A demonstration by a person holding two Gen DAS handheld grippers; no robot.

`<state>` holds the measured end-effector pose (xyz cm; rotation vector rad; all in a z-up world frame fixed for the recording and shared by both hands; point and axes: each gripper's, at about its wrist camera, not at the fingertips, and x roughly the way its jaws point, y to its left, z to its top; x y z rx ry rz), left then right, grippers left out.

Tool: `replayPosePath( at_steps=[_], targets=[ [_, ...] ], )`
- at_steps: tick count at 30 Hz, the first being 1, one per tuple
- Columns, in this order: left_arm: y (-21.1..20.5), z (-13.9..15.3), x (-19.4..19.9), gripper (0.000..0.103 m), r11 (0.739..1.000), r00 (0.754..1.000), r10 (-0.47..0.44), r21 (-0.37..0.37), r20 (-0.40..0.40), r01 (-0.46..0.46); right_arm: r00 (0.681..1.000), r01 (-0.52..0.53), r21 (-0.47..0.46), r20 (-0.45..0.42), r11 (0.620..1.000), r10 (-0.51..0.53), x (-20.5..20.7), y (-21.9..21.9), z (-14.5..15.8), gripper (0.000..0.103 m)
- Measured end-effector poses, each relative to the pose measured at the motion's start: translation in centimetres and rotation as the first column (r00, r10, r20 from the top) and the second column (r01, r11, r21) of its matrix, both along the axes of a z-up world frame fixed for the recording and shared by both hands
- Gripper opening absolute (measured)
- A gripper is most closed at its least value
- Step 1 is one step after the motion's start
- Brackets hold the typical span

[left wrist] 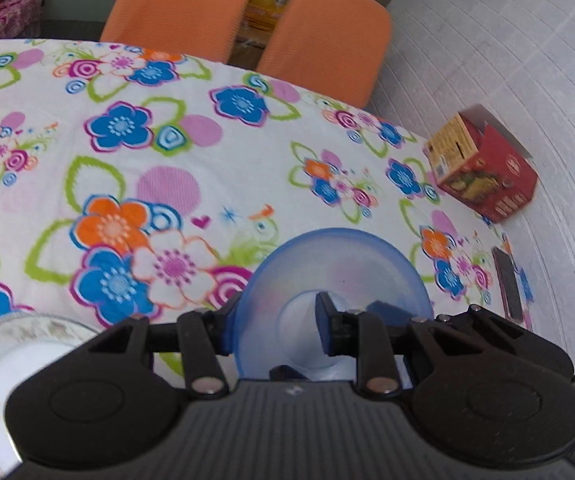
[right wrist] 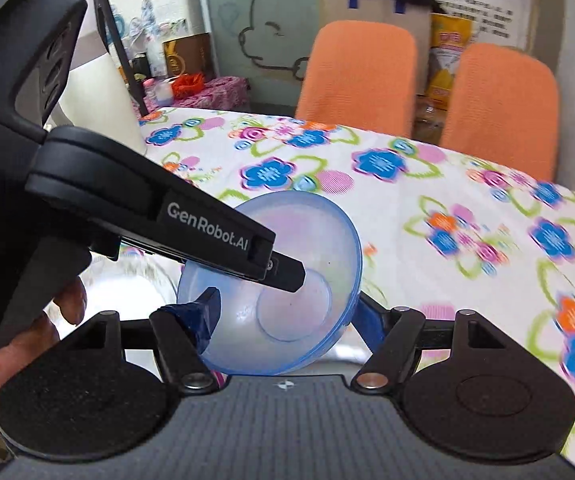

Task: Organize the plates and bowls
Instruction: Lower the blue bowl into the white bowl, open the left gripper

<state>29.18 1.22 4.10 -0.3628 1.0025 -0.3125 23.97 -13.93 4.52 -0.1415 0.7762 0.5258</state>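
Blue bowl [left wrist: 333,280] sits low centre in the left wrist view, translucent plastic, tilted with its inside facing the camera, above the floral tablecloth [left wrist: 215,184]. Left gripper [left wrist: 277,328] is clamped on its rim: one finger outside the wall at 9 o'clock, the blue-padded one inside near the base. In the right wrist view the same bowl [right wrist: 287,280] shows the right gripper [right wrist: 287,320] straddling it, one padded finger [right wrist: 203,316] at the rim at 8 o'clock, the other behind the wall at 4 o'clock (contact unclear, cannot tell if it is gripping). Only the right view shows the left gripper's body [right wrist: 135,208] coming in from 10 o'clock, plus the person's hand [right wrist: 19,336] on its handle. Only the left view shows a patterned plate [left wrist: 15,364] at 8 o'clock, a red carton [left wrist: 483,168] at 2 o'clock, and a dark phone [left wrist: 507,284] at 3 o'clock. Orange chairs [left wrist: 247,20] at 12 o'clock in both.
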Motion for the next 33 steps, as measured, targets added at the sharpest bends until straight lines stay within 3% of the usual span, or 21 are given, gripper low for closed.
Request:
replayPosePath(
  at_steps=[5,11,12,13,14,18,23,27,33],
  targets=[
    [-4.8,-1.2,-3.5,0.025,0.995,0.996,-0.089,0.055,0.001,0.089,0.997,0.073,0.003,-0.022,0.997,-0.073,-3.1,-3.3,-1.2,0.058],
    [-6.3,-2.6,-5.0,0.026,0.989,0.994,-0.112,0.098,-0.01,0.112,0.995,0.083,0.05,-0.058,0.995,-0.08,-4.1,-5.1,-2.8,0.058],
    [-6.2,-2.7,-5.1,0.03,0.989,0.994,-0.112,0.098,-0.01,0.113,0.995,0.078,0.062,-0.059,0.995,-0.074,-4.3,-5.4,-2.9,0.058],
    [-6.1,-2.7,-5.1,0.046,0.989,0.994,-0.11,0.095,-0.012,0.111,0.996,0.075,0.069,-0.056,0.995,-0.072,-4.2,-5.4,-3.0,0.057],
    [-5.8,-2.7,-5.1,0.051,0.99,0.994,-0.106,0.087,-0.01,0.107,0.996,0.081,0.067,-0.039,0.994,-0.078,-4.8,-5.9,-3.0,0.057],
    [-4.9,-1.6,-5.4,0.052,0.993,0.995,-0.091,0.08,0.038,0.088,0.987,0.152,0.04,0.051,0.988,-0.153,-6.2,-7.6,-2.4,0.057],
    [-3.4,0.2,-6.5,0.056,0.998,0.991,-0.042,0.059,0.129,0.035,0.957,0.261,0.149,0.089,0.954,-0.276,-7.7,-10.2,-1.9,0.057],
    [-2.9,0.7,-8.0,0.06,0.995,0.978,0.008,0.094,0.208,-0.029,0.93,0.332,0.237,0.081,0.913,-0.359,-8.9,-10.6,-2.7,0.057],
    [-1.4,0.2,-9.9,0.063,0.987,0.965,0.064,0.128,0.254,-0.1,0.923,0.357,0.325,0.021,0.876,-0.384,-8.7,-10.8,-4.2,0.057]
  ],
)
